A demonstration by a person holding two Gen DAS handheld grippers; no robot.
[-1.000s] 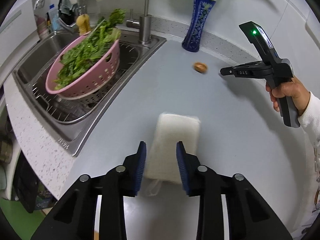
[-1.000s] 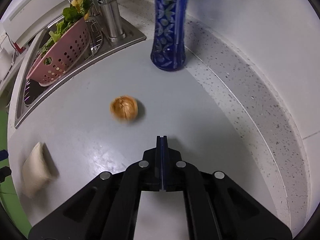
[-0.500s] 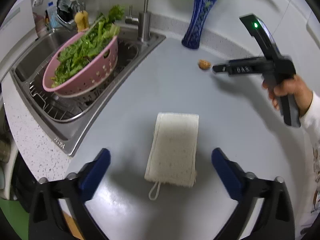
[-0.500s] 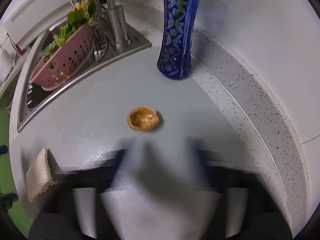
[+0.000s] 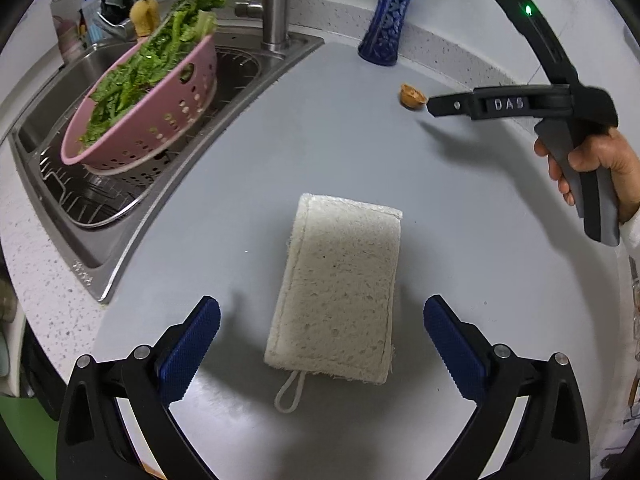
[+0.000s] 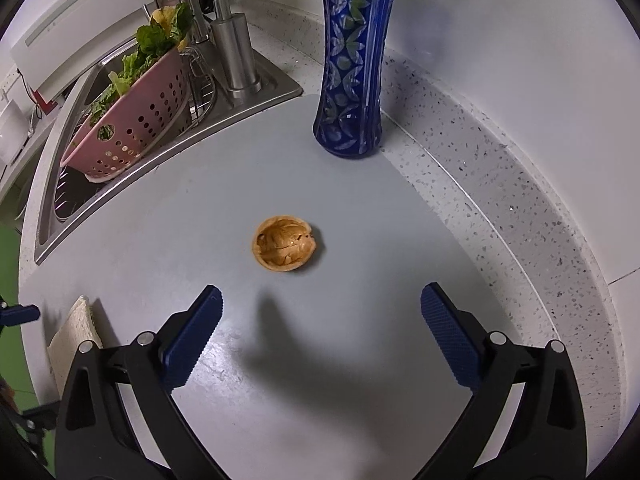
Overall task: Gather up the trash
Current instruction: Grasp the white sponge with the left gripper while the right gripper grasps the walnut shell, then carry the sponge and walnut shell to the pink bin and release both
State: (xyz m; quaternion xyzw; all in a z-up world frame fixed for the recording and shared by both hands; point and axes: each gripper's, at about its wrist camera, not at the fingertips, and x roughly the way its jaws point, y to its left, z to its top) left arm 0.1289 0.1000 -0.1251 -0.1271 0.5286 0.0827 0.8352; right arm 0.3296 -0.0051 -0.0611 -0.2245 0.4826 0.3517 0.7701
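Note:
A brown walnut shell half (image 6: 285, 249) lies open side up on the grey counter mat (image 6: 360, 360). My right gripper (image 6: 320, 308) is open and empty, hovering just short of the shell; it also shows in the left wrist view (image 5: 432, 106) with its tip beside the shell (image 5: 412, 97). A beige sponge cloth with a loop (image 5: 340, 300) lies flat on the mat. My left gripper (image 5: 320, 328) is open wide, its jaws on either side of the cloth's near end, not touching it.
A blue patterned vase (image 6: 348, 60) stands behind the shell. A steel sink (image 5: 120, 184) at left holds a pink colander of greens (image 5: 148, 108), with a tap (image 5: 276, 16) behind. The cloth also shows at the left edge of the right wrist view (image 6: 74, 336).
Both grippers have opened from nearly shut to wide open. The right gripper moved closer to the walnut shell. The left gripper backed off a little over the cloth.

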